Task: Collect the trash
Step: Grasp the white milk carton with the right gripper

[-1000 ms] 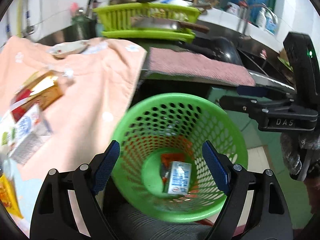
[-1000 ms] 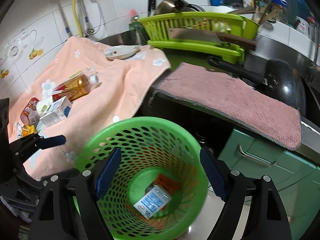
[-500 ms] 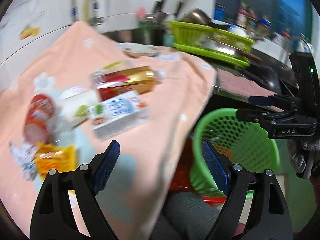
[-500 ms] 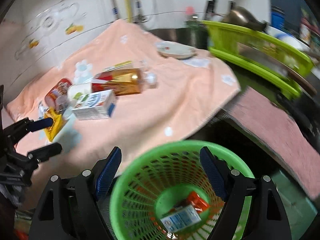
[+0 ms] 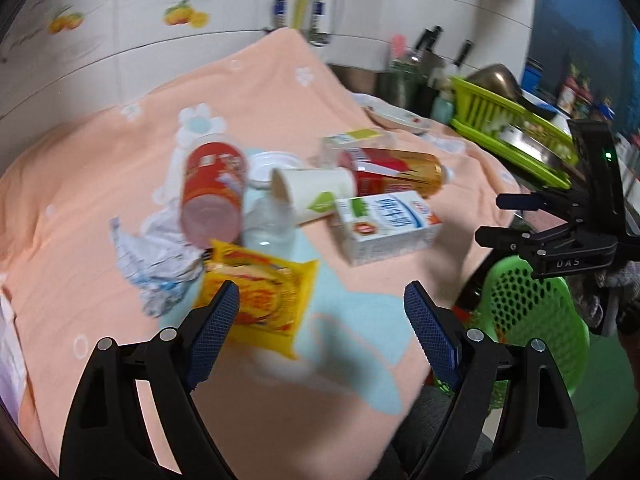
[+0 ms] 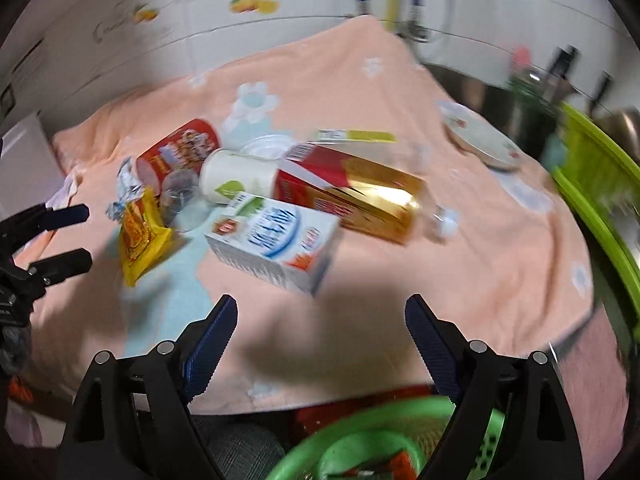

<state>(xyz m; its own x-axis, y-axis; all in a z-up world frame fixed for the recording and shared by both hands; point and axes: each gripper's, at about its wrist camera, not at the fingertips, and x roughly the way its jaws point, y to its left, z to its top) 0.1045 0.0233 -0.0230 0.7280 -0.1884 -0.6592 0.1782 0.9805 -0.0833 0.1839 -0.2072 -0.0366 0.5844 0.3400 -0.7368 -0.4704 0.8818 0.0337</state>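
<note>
Trash lies in a heap on a peach towel [image 5: 280, 92] [image 6: 480, 240]: a white milk carton [image 5: 390, 226] [image 6: 276, 240], a yellow snack bag [image 5: 260, 292] [image 6: 140, 236], a red can [image 5: 212, 196] [image 6: 180, 154], a paper cup [image 5: 316, 196] [image 6: 240, 182], a gold-and-red bottle [image 5: 396, 172] [image 6: 352, 196] and crumpled foil [image 5: 156, 256]. My left gripper [image 5: 320, 320] hovers open just short of the snack bag, nothing between its fingers. My right gripper [image 6: 320, 336] hangs near the milk carton, its jaws opening and empty. The green mesh basket [image 5: 532, 312] [image 6: 360, 440] stands below the towel's edge.
A small plate [image 6: 480, 140] rests at the towel's far right. A lime dish rack [image 5: 508, 120] [image 6: 600, 184] with cookware stands beyond it, knives behind. White tiled wall backs the counter. The right gripper [image 5: 560, 232] shows in the left wrist view, the left gripper [image 6: 48, 240] in the right wrist view.
Both grippers have swung left from above the green basket to the trash heap on the towel. The basket has slid to the lower right edge of both views.
</note>
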